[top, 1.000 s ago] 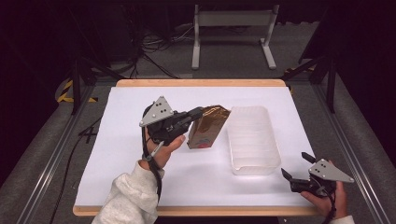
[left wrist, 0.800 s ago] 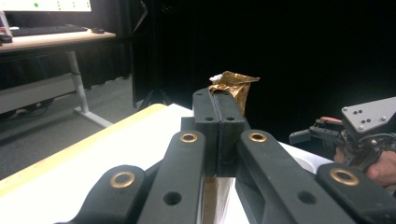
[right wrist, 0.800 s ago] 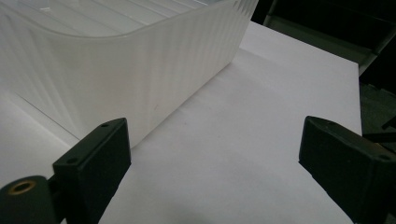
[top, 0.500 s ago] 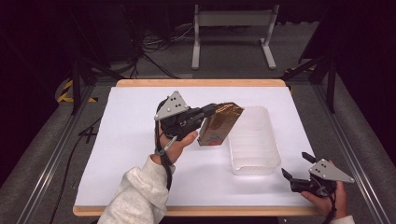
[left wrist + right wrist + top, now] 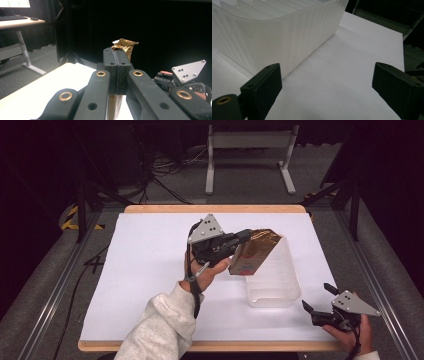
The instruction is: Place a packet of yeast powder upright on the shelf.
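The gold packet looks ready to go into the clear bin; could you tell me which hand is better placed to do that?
Left. The left gripper is shut on the gold packet above the clear bin; the right gripper rests open and empty at the table's near edge.

Shiny, crinkly gold foil on the snack bag [image 5: 254,252], pinched tight in the matt black plastic left claw [image 5: 243,238]. Dull grey metal plate on top of that claw. Milky, see-through plastic with ribbed walls on the box [image 5: 275,285], just under the bag. Smooth white paper-like table cover [image 5: 145,265], light wood at its edge. Matt black right claw [image 5: 327,92], wide apart. Soft grey cloth sleeve [image 5: 160,330].
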`<state>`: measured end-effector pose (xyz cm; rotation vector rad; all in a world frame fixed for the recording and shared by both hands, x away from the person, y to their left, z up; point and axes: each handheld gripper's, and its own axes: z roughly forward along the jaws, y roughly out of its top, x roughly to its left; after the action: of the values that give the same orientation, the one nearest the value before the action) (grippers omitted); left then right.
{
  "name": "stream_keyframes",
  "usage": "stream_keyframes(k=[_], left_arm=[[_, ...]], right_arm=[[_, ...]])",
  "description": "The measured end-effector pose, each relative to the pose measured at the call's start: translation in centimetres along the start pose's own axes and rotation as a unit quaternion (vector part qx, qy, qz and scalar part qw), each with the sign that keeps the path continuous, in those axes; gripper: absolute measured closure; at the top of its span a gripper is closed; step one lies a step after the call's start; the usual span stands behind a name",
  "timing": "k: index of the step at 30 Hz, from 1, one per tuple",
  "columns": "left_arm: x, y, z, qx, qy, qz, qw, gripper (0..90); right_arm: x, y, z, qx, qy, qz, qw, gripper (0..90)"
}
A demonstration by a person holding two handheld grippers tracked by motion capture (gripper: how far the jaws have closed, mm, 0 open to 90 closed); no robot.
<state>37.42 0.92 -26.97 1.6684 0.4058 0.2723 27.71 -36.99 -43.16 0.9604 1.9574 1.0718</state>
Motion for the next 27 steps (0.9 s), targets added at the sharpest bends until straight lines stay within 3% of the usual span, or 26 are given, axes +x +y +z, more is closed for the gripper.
stream_keyframes(k=[13, 20, 27], left_arm=[[-1.4, 0.2, 3.8, 0.002, -0.030, 0.004, 0.9995, 90.0], [-1.7, 0.3, 5.6, 0.008, -0.032, 0.010, 0.9994, 90.0], [-1.3, -0.1, 7.3, 0.007, -0.034, -0.005, 0.9994, 90.0]], right_arm=[[0.0, 0.0, -0.1, -0.002, 0.002, 0.002, 1.0000, 9.7], [-0.1, -0.1, -0.1, -0.003, 0.003, 0.003, 1.0000, 9.7], [-0.2, -0.2, -0.2, -0.004, 0.003, 0.002, 1.0000, 9.7]])
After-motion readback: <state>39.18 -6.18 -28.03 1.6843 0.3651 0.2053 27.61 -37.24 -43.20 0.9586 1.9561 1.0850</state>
